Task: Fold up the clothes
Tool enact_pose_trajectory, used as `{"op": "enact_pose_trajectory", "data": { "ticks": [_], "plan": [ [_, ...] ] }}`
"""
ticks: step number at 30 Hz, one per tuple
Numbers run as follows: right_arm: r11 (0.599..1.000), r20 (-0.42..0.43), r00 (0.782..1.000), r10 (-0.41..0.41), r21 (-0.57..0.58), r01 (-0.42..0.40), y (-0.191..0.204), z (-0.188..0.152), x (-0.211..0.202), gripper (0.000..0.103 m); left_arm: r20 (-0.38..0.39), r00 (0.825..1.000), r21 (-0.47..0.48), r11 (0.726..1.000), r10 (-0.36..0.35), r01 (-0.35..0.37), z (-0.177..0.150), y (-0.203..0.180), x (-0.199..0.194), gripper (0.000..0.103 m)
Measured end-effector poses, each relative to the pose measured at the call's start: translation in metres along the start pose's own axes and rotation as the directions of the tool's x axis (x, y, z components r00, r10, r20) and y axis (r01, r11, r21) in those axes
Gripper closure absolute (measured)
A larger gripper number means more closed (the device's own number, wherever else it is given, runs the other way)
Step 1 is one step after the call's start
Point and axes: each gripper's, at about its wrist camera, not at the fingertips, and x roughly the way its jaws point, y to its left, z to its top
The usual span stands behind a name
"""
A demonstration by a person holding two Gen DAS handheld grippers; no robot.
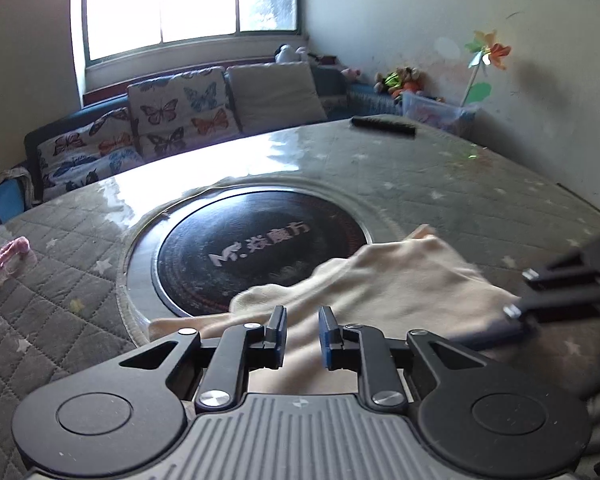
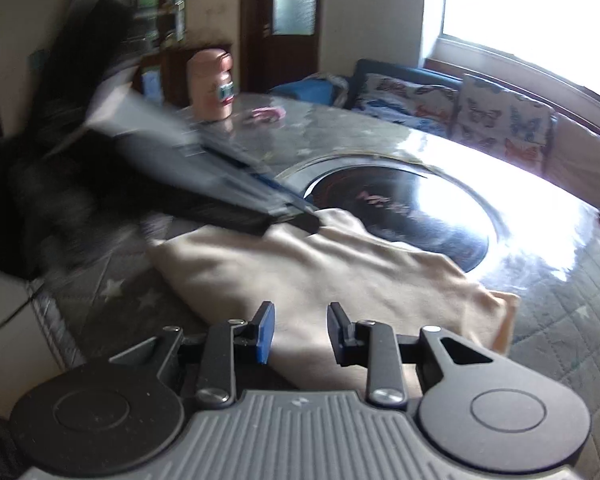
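A beige garment point(image 1: 400, 280) lies partly folded on the quilted grey table cover point(image 1: 60, 320), its far edge over the black round hotplate point(image 1: 260, 248). My left gripper point(image 1: 302, 316) hovers over the garment's near edge, its jaws a narrow gap apart with nothing pinched. In the right wrist view the left gripper point(image 2: 308, 220) is blurred, its tip at the garment's point(image 2: 320, 272) far corner. My right gripper point(image 2: 300, 312) stands open just above the cloth, which shows through the gap. It also appears, blurred, at the cloth's right edge in the left wrist view point(image 1: 516, 316).
A black bar-shaped object point(image 1: 382, 124) lies at the table's far edge. A small pink cloth point(image 1: 14, 250) sits at the left, near a peach-coloured jar point(image 2: 212, 84). Beyond the table stands a sofa with butterfly cushions point(image 1: 172, 108) under a bright window.
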Motion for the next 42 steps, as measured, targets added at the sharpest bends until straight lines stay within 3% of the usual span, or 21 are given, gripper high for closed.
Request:
{"op": "enact_pose_trajectory", "data": {
  "ticks": [6, 11, 26, 30, 32, 35, 42],
  "plan": [
    [0.995, -0.026, 0.998, -0.052, 0.086, 0.054, -0.023, -0.014, -0.005, 0.072, -0.013, 1.000, 0.027, 0.999, -0.020, 0.020, -0.032, -0.018, -0.019, 0.083],
    [0.992, -0.038, 0.997, -0.067, 0.101, 0.070, -0.037, -0.021, -0.012, 0.070, -0.037, 0.999, -0.024, 1.000, -0.014, 0.013, -0.046, -0.008, -0.022, 0.083],
    [0.986, -0.014, 0.996, -0.086, 0.142, 0.087, -0.059, -0.011, -0.003, 0.068, -0.042, 0.998, -0.129, 0.991, 0.038, -0.044, -0.040, 0.034, -0.019, 0.082],
    [0.977, -0.045, 0.996, -0.079, 0.196, 0.086, -0.073, -0.012, 0.011, 0.068, -0.044, 0.998, -0.165, 0.985, 0.039, -0.046, -0.039, 0.045, -0.015, 0.082],
    [0.975, -0.045, 0.996, -0.072, 0.206, 0.080, -0.077, -0.014, 0.011, 0.068, -0.046, 0.997, -0.175, 0.982, 0.063, -0.070, -0.037, 0.049, -0.016, 0.076],
    [0.977, -0.035, 0.997, -0.075, 0.196, 0.081, -0.075, -0.010, 0.009, 0.068, -0.050, 0.998, -0.219, 0.974, 0.049, -0.059, -0.036, 0.059, -0.014, 0.076],
    [0.978, -0.038, 0.996, -0.080, 0.192, 0.086, -0.079, -0.008, 0.019, 0.068, -0.051, 0.995, -0.185, 0.978, 0.084, -0.092, -0.031, 0.064, 0.000, 0.074]
  ]
}}
